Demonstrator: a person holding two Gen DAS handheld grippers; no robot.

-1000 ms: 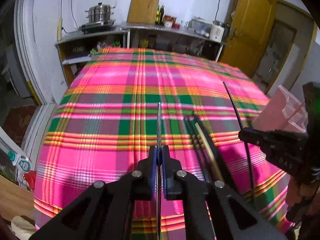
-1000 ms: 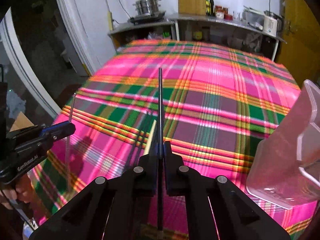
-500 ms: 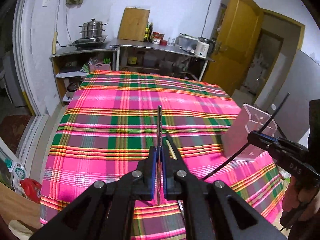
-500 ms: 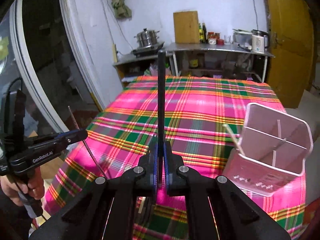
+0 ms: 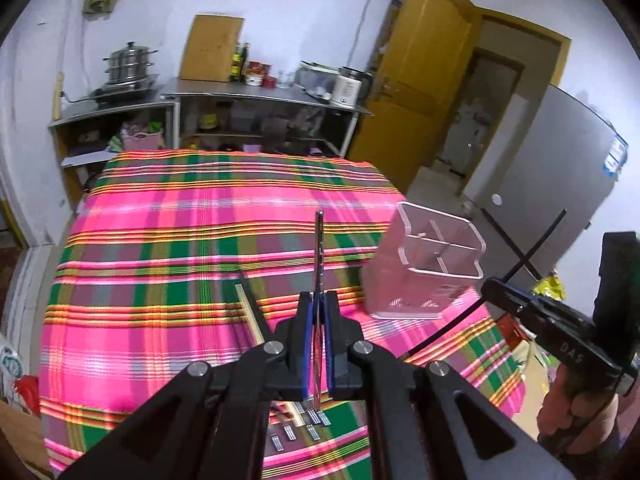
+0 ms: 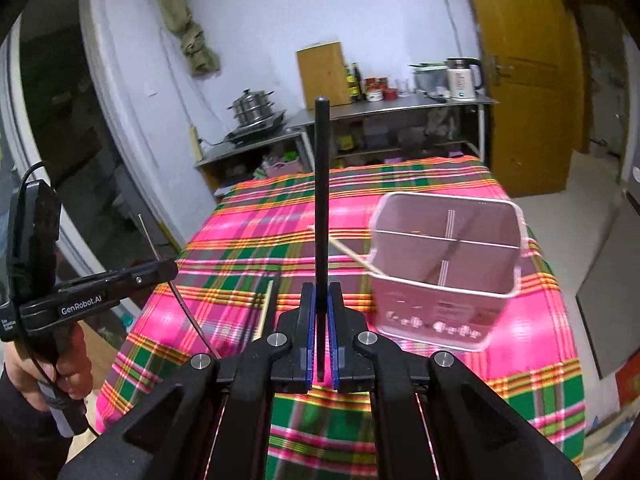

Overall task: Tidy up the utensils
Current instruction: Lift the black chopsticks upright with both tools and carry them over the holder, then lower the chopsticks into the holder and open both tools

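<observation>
Chopsticks head for the holder
Left gripper (image 5: 318,344) clamps a metal chopstick (image 5: 319,252), right gripper (image 6: 320,344) a black chopstick (image 6: 321,200); next, tipping each into the clear holder (image 6: 444,276).

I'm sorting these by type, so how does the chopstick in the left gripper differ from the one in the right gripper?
The chopstick in the left gripper is thin and silvery metal; the chopstick in the right gripper is thicker and matte black. The black one juts farther past its jaws than the metal one does. Both are clamped in shut jaws, off the plaid tablecloth.

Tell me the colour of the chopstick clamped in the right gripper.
Black. The chopstick stands up from the right gripper, clearest in the right wrist view.
</observation>
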